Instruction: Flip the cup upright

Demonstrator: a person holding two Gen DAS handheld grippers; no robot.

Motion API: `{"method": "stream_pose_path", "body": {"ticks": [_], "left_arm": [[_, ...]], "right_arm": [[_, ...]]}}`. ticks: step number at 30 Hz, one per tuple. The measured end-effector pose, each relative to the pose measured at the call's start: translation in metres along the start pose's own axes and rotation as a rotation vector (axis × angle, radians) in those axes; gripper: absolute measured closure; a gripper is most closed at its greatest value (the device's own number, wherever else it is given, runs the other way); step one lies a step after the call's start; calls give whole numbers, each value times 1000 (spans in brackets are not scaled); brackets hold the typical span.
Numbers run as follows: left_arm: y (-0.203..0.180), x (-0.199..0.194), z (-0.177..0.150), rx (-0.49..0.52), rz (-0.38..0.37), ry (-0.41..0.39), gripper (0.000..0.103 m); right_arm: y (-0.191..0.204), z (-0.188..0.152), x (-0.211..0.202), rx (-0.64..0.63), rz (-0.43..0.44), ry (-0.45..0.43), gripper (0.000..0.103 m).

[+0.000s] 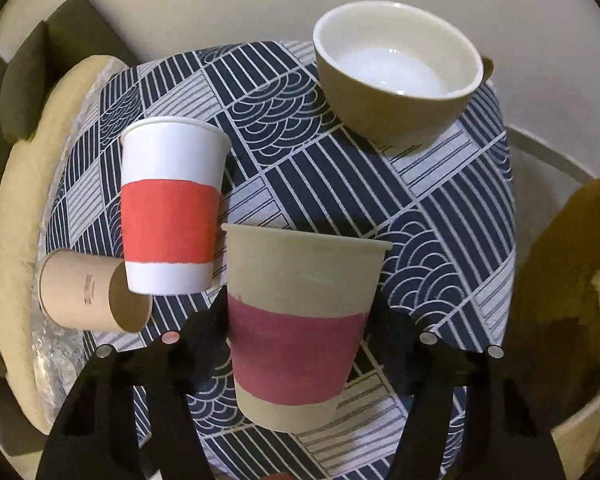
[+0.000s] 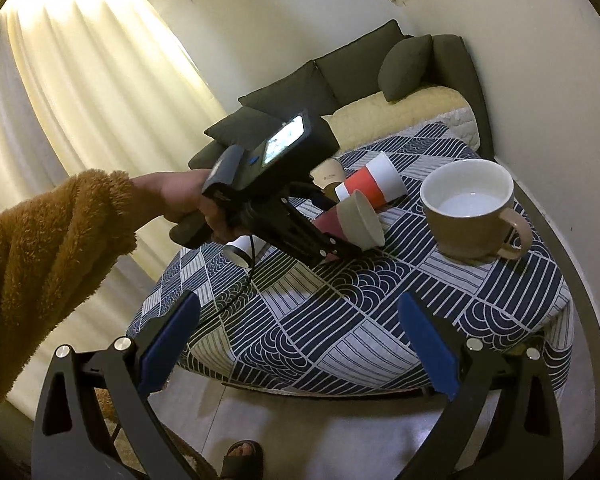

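My left gripper (image 1: 300, 344) is shut on a paper cup with a dark red band (image 1: 300, 328), holding it by its sides above the patterned tablecloth (image 1: 440, 208). In the right wrist view this cup (image 2: 352, 222) is tilted, mouth pointing right, lifted off the table in the left gripper (image 2: 334, 246). A second paper cup with a bright red band (image 1: 172, 208) is behind it, lying on its side in the right wrist view (image 2: 370, 184). My right gripper (image 2: 300, 344) is open and empty, off the table's near edge.
A plain brown paper cup (image 1: 88, 292) lies on its side at the left. A tan mug (image 2: 472, 208) with a white inside stands upright at the table's right. A dark sofa (image 2: 340, 80) with a cream blanket is behind the table.
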State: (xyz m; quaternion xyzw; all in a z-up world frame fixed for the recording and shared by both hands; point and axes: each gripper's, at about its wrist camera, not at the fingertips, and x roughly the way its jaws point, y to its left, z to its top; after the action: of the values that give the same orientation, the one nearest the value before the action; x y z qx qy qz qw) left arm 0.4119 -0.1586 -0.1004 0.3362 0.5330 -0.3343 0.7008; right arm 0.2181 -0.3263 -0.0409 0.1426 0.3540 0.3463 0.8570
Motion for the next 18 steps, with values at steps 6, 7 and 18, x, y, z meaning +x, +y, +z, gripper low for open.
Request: {"method": "stream_pose_path", "body": {"ticks": [6,7,18], "left_arm": [[-8,-22,-17,-88,-33,-40,39],[-10,-27,-21,-111,-40,-48,39],[-6,-65,-95,-647,-89,-153,39]], "right_arm": [[-1,2,19,16,-11,64,5],[0,2,23,14,-12,72,5],[4,11,57,71,72,174,5]]}}
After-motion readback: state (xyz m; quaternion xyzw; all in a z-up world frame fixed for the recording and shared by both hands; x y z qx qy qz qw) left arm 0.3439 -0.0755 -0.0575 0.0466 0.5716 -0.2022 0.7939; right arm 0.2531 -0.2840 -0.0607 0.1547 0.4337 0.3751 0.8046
